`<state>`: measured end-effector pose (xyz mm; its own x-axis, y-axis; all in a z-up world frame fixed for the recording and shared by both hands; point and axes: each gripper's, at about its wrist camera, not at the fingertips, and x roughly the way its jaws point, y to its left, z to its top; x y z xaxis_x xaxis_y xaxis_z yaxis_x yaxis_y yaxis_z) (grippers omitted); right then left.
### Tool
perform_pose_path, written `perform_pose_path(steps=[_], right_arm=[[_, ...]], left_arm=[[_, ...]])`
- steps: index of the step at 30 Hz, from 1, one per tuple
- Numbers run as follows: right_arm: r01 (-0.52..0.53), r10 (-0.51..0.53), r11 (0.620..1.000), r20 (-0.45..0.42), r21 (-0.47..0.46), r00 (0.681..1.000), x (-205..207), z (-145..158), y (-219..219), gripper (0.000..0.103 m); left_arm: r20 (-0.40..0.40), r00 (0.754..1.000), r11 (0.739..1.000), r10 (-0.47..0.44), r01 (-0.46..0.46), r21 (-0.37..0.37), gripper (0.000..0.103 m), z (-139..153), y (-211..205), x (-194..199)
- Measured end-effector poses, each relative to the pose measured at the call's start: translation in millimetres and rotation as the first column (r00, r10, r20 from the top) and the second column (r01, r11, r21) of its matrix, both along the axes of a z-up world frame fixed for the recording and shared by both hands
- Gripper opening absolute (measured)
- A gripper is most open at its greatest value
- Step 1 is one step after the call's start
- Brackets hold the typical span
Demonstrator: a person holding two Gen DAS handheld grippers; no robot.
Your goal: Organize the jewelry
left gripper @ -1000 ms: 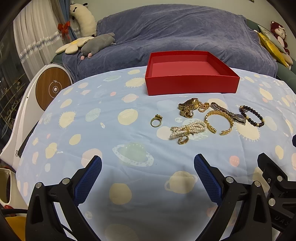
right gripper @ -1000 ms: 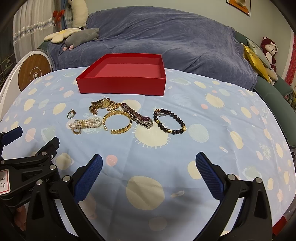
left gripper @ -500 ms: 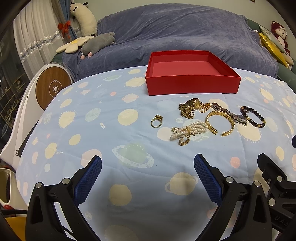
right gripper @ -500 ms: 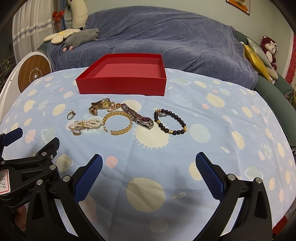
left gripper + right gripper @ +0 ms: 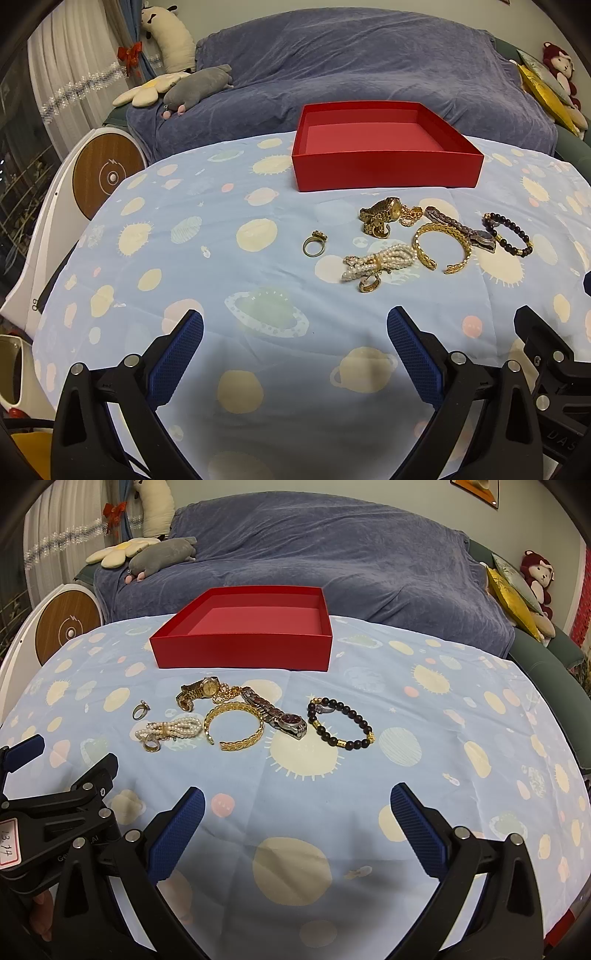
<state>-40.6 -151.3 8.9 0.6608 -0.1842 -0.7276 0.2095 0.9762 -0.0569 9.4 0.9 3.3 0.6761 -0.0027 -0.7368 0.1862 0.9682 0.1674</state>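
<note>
On left gripper (image 5: 55, 775) body, white tag reads "13.74"; both grippers' jaws wide apart, nothing btwn.

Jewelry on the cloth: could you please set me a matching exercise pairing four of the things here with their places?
Things:
1. red box
2. gold ring
3. dark bead bracelet
4. pearl bracelet

Places:
A. rightmost piece in the row of jewelry
B. behind the jewelry, nearest the sofa
C. just left of the gold cuff bangle
D. alone at the left end, touching nothing

Pairs: 1-B, 2-D, 3-A, 4-C
</note>
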Motion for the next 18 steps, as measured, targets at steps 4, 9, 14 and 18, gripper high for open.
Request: perform_pose_path(steps=[4, 9, 14, 18], right_arm=[[0.000, 0.000, 1.000, 0.000, 0.001, 1.000, -0.1, 0.2, 0.0, 0.098], [0.001, -0.001, 1.000, 0.000, 0.002, 1.000, 0.1, 0.1, -0.2, 0.098], [0.000, 0.000, 1.000, 0.000, 0.003, 1.000, 0.4, 0.1, -0.4, 0.098], [0.001, -0.001, 1.000, 0.001, 0.004, 1.000, -0.2, 0.4, -0.8, 0.098]], left_arm=[[0.000, 1.000, 1.000, 0.001, -0.001, 0.001, 0.097, 0.3, -0.3, 0.1], [-0.001, 1.000, 1.000, 0.001, -0.001, 0.000, 0.097, 0.2, -0.5, -0.1], [0.000, 1.000, 1.000, 0.002, -0.002, 0.000, 0.097, -0.4, -0.7, 1.0], [0.000, 1.000, 1.000, 0.003, -0.003, 0.000, 0.097, -0.4, -0.6, 1.3]])
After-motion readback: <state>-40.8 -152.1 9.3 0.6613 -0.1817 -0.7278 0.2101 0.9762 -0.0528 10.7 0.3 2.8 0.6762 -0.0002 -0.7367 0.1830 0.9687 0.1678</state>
